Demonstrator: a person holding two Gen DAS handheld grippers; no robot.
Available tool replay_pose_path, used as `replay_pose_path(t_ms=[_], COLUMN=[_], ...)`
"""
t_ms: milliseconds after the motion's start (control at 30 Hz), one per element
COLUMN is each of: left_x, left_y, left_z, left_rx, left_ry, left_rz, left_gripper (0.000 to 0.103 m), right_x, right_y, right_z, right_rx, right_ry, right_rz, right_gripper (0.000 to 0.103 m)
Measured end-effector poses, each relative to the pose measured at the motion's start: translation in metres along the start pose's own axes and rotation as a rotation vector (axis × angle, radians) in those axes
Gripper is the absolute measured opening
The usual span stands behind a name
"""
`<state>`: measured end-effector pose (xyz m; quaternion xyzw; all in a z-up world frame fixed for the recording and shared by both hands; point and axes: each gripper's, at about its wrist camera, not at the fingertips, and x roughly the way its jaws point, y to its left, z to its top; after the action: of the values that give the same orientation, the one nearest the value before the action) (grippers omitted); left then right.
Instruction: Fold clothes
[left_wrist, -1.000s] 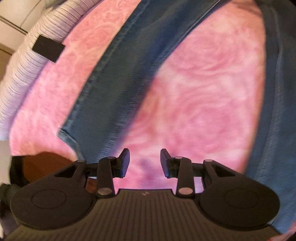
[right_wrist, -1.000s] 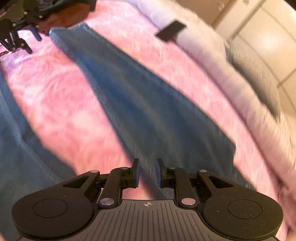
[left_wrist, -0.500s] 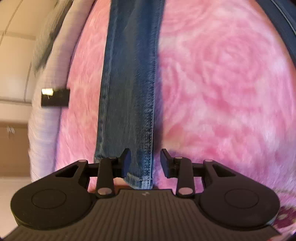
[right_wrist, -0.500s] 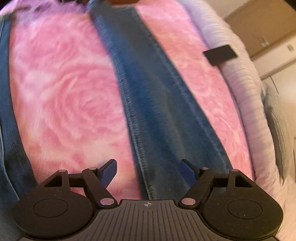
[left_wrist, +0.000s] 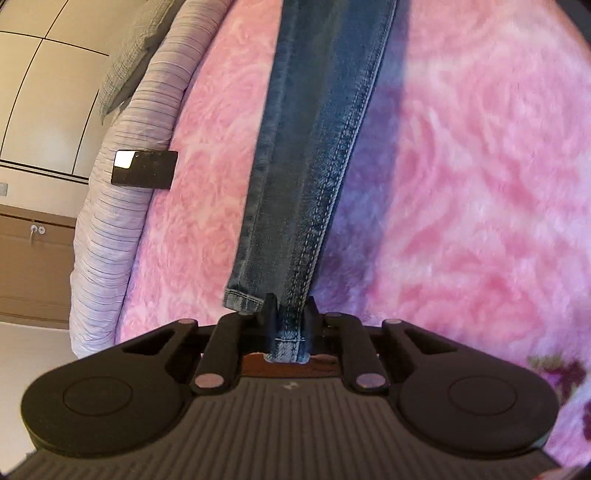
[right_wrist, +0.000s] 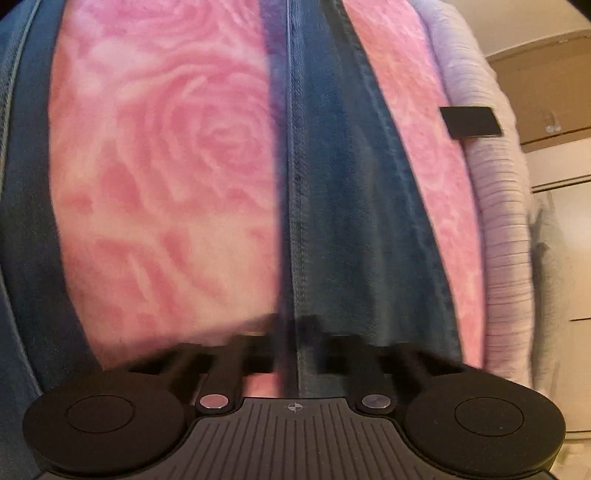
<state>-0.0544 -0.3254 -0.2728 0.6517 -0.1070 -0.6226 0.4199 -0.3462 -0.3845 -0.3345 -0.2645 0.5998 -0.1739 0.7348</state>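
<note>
1. Both grippers have closed since half a second ago: the left gripper (left_wrist: 289, 308) was apart over the hem, and the right gripper (right_wrist: 295, 325) was spread wide.
2. Now the left gripper pinches the jeans (left_wrist: 310, 147) at the hem (left_wrist: 242, 300), by the seamed edge, with denim bunched between its fingers.
3. Right gripper's fingers are blurred; they look drawn in on the seam of the jeans leg (right_wrist: 332, 184), but a firm grip cannot be told.
4. From both grippers the leg runs straight away over the pink blanket (left_wrist: 461, 184).
5. Right of the leg in the left view, bare blanket lies open; in the right view, the other leg (right_wrist: 26, 184) lines the far left edge.
6. Farther off, a black card (left_wrist: 144, 169) sits on the striped bedding (left_wrist: 110, 229) at the blanket's edge, beyond it cupboards (left_wrist: 29, 258).
</note>
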Motion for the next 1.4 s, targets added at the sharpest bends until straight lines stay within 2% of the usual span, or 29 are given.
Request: replay_pose_path(t_ms=[133,267,367,567,600,633,667,700,733,833,933,1000,1133,1200,1300,1400], left_x=[-0.025,-0.044,-0.039,-0.046,-0.047,-0.046,-0.046,-0.049,-0.053,-0.070,-0.086,-0.092,-0.081,-0.068,-0.046,-0.019], left_y=[0.001,-0.041,-0.059,-0.062,-0.062,-0.060,-0.059,-0.059,-0.058,-0.045,-0.023,-0.010,0.015,0.028,0.044,0.054], left_z=[-0.006,-0.018,-0.016,-0.007,-0.005,-0.005,-0.004,-0.005,-0.005,-0.003,0.013,0.035,0.113,0.160,0.234,0.306], left_rx=[-0.006,0.061,0.049,0.032,0.030,0.030,0.025,0.001,-0.024,-0.146,-0.292,-0.351,-0.456,-0.495,-0.569,-0.620], left_ry=[-0.002,0.007,0.040,0.084,0.094,0.114,0.132,0.146,0.159,0.170,0.149,0.125,0.063,0.037,0.003,-0.046], left_rz=[-0.112,-0.178,-0.197,-0.224,-0.228,-0.232,-0.237,-0.242,-0.249,-0.280,-0.291,-0.283,-0.277,-0.283,-0.306,-0.353], left_gripper=[0.011,0.011,0.010,0.011,0.012,0.017,0.020,0.022,0.023,0.026,0.026,0.026,0.031,0.032,0.039,0.043], right_x=[-0.031,-0.045,-0.042,-0.040,-0.046,-0.051,-0.059,-0.069,-0.078,-0.101,-0.114,-0.119,-0.118,-0.113,-0.088,-0.048], right_y=[-0.008,0.001,0.007,0.019,0.019,0.018,0.016,0.015,0.012,-0.002,-0.032,-0.061,-0.125,-0.157,-0.212,-0.260], right_z=[-0.007,-0.013,-0.011,-0.011,-0.012,-0.013,-0.015,-0.020,-0.026,-0.052,-0.101,-0.142,-0.233,-0.282,-0.346,-0.393], right_rx=[0.020,0.005,0.004,0.002,0.017,0.036,0.071,0.114,0.152,0.278,0.466,0.617,0.902,1.012,1.147,1.179], right_ry=[-0.035,-0.051,-0.036,-0.005,-0.001,0.003,0.007,0.011,0.015,0.067,0.136,0.178,0.178,0.139,0.046,-0.020], right_rz=[0.024,0.065,0.068,0.061,0.046,0.030,0.013,-0.007,-0.032,-0.052,-0.080,-0.094,-0.092,-0.080,-0.012,0.079], right_gripper=[0.003,0.003,0.003,0.004,0.012,0.030,0.041,0.062,0.067,0.067,0.067,0.067,0.067,0.067,0.067,0.067])
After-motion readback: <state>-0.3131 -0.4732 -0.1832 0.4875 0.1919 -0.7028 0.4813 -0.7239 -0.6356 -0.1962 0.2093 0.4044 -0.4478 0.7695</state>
